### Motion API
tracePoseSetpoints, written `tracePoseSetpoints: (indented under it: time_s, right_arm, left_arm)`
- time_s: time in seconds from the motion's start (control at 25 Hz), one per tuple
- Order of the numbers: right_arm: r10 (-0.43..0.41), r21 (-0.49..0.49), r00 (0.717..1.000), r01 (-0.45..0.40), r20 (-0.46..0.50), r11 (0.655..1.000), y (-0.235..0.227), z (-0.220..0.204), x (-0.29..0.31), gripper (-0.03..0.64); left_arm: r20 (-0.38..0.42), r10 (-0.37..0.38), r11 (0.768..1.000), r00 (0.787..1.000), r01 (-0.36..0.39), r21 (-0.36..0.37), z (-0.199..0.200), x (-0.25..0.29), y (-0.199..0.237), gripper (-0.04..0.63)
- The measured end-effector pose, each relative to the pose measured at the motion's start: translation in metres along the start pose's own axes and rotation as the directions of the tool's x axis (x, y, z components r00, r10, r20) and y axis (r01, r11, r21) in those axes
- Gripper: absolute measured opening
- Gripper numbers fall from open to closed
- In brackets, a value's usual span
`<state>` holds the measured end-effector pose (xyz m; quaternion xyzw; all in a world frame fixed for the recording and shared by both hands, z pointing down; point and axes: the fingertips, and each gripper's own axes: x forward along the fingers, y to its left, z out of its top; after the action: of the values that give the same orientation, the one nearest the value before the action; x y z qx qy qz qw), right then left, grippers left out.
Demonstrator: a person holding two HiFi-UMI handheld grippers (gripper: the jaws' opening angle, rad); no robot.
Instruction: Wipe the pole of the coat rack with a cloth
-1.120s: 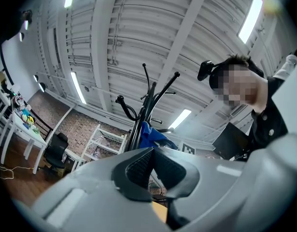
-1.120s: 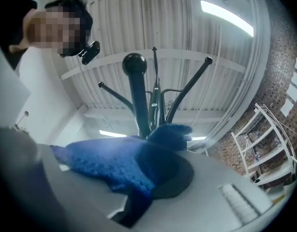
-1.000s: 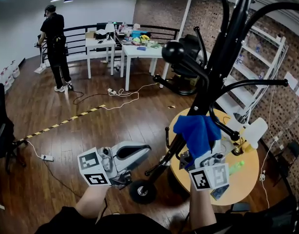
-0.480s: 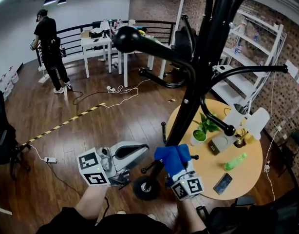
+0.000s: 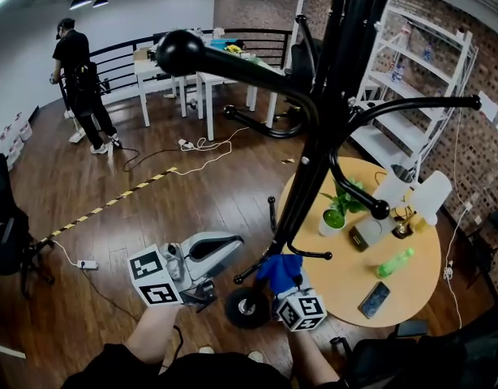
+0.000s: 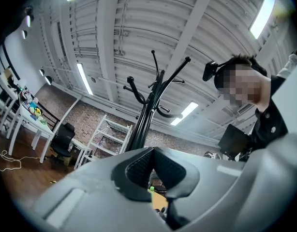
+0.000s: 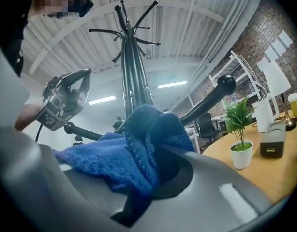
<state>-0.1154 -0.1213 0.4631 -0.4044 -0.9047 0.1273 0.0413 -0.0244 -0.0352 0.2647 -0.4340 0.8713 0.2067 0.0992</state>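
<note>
The black coat rack pole (image 5: 330, 128) slants from the top of the head view down to its base (image 5: 247, 306). My right gripper (image 5: 288, 288) is shut on a blue cloth (image 5: 277, 267), which is pressed against the low part of the pole just above the base. In the right gripper view the cloth (image 7: 134, 153) bulges out of the right gripper (image 7: 155, 173), with the pole (image 7: 131, 81) rising behind it. My left gripper (image 5: 221, 245) hangs to the left of the pole, shut and holding nothing. The left gripper view shows the left gripper (image 6: 151, 170) below the distant pole (image 6: 143, 124).
A round wooden table (image 5: 411, 290) stands right of the rack with a potted plant (image 5: 334, 217), a green bottle (image 5: 393, 262) and a phone (image 5: 373, 299). A knobbed hook arm (image 5: 180, 51) juts out left overhead. A person (image 5: 77, 79) stands far left near white tables (image 5: 225, 75).
My right gripper has slid the blue cloth down the pole, from mid height to just above the base. The left gripper has stayed in place.
</note>
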Motion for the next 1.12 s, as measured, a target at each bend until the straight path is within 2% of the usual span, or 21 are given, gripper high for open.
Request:
tracePoseSetpoints:
  time_s: [0.12,0.24,0.4,0.56,0.72,0.96,1.12]
  right_arm:
    - [-0.003,0.019,1.0,0.003,-0.012,1.0,0.003,0.005,0.0,0.026]
    - [0.022,0.043,0.998,-0.024,0.063,0.999,0.013,0.033,0.0,0.026]
    - [0.013,0.005,0.985,-0.015,0.174,1.0,0.025,0.091,-0.002,0.026]
    - [0.049,-0.042,0.95,-0.037,0.309,0.998,0.05,0.164,-0.001,0.026]
    - [0.098,-0.12,0.912,-0.054,0.399,0.991,0.069,0.231,0.001,0.026]
    - [0.172,-0.261,0.865,-0.049,0.472,0.964,0.097,0.315,0.001,0.026]
    - [0.193,-0.296,0.844,-0.043,0.501,0.954,0.107,0.338,-0.001,0.026]
  left_arm:
    - [0.0,0.005,1.0,1.0,-0.005,-0.004,0.0,-0.002,0.001,0.005]
    - [0.002,0.005,1.0,1.0,-0.005,-0.001,0.0,-0.004,0.002,0.005]
    - [-0.001,0.002,1.0,1.0,-0.002,0.007,-0.003,-0.004,0.004,0.005]
    - [0.009,-0.012,1.0,1.0,0.012,0.005,0.006,-0.013,0.002,0.005]
    - [0.02,-0.028,1.0,0.999,0.027,0.009,0.011,-0.017,0.004,0.005]
    - [0.03,-0.06,0.998,0.998,0.06,0.017,0.019,-0.014,-0.001,0.005]
    - [0.032,-0.067,0.998,0.997,0.066,0.023,0.02,-0.014,-0.003,0.005]
